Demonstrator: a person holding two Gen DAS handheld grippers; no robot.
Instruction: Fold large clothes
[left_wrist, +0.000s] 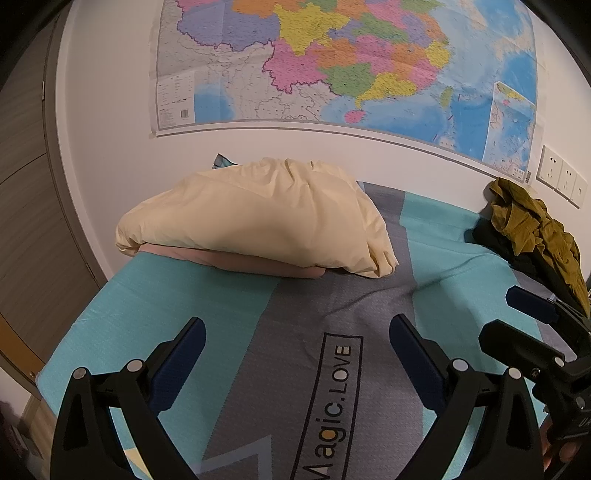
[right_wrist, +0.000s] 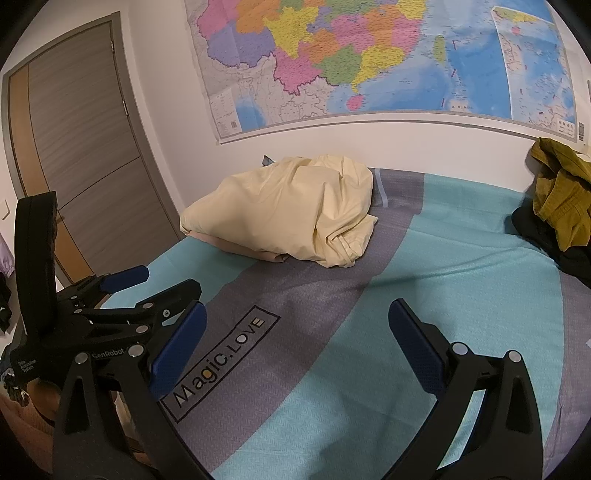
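A folded cream garment (left_wrist: 255, 218) lies on a folded pink one (left_wrist: 236, 260) at the far side of the bed; the stack also shows in the right wrist view (right_wrist: 291, 206). A crumpled olive garment (left_wrist: 532, 229) lies over a dark one (left_wrist: 517, 251) at the far right by the wall, seen also in the right wrist view (right_wrist: 561, 192). My left gripper (left_wrist: 297, 332) is open and empty above the bedspread. My right gripper (right_wrist: 297, 317) is open and empty too. It shows at the right edge of the left wrist view (left_wrist: 532, 314).
The bed carries a teal and grey bedspread (left_wrist: 332, 302) with a "Magic.LOVE" label (right_wrist: 221, 362). A big map (left_wrist: 332, 62) hangs on the white wall behind. Wall sockets (left_wrist: 561, 175) sit at the right. A wooden door (right_wrist: 81, 155) stands left of the bed.
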